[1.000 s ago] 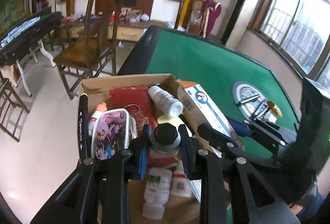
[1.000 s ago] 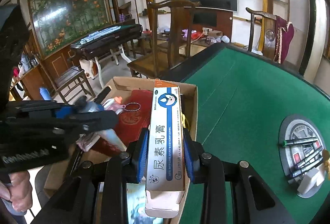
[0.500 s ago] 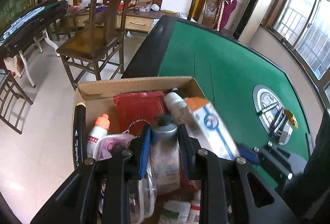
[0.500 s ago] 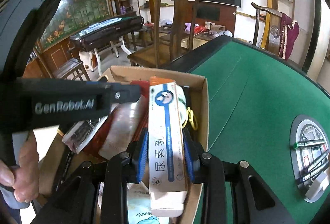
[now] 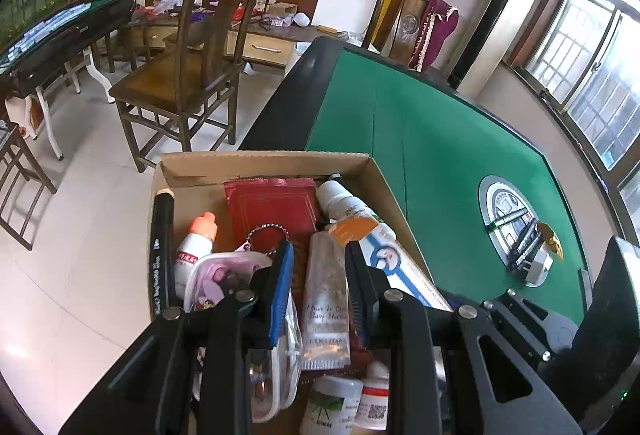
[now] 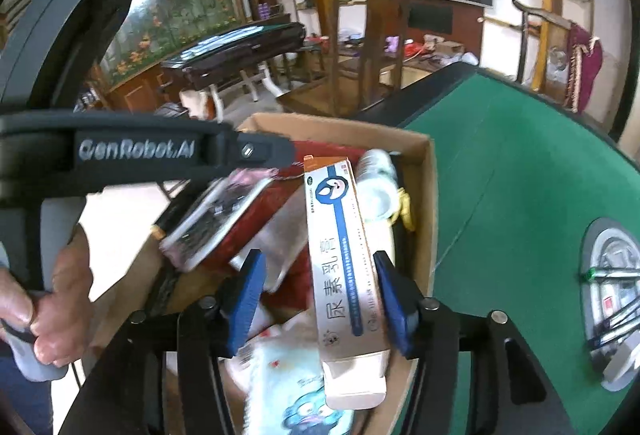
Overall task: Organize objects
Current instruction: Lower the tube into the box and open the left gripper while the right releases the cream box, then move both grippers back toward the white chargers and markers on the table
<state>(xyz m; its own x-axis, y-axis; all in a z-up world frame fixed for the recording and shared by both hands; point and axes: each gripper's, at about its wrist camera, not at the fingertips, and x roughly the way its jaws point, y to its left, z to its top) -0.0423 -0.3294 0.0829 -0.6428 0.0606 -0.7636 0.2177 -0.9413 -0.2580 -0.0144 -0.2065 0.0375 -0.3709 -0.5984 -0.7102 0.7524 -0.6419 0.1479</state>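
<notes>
The left gripper (image 5: 318,275) is spread apart, and a hand-cream tube (image 5: 325,299) is seen lying between its blue pads (image 5: 282,287), touched by neither so far as can be told. The tube lies on a red pouch (image 5: 272,205) inside the cardboard box (image 5: 264,161), its crimped end near and its cap far. It is judged light and soft; a squeeze at mid-body would dent it, so a hold close to the stiffer shoulder by the cap is advised. Its glossy skin is likely slippery.

The right gripper (image 6: 318,301) is likewise released: a gap is visible on each side of the ointment carton (image 6: 344,263), which rests slanted on the right side of the box, its open flap nearest. The carton is judged light and thin-walled; it would crush under a hard pinch and is best taken across its long flat faces near the middle.

Further out, a white bottle (image 5: 344,201) lies at the far right of the box, an orange-capped bottle (image 5: 198,247) and a black marker (image 5: 162,251) at the left. The box sits at the near left edge of the green table (image 5: 440,155).
</notes>
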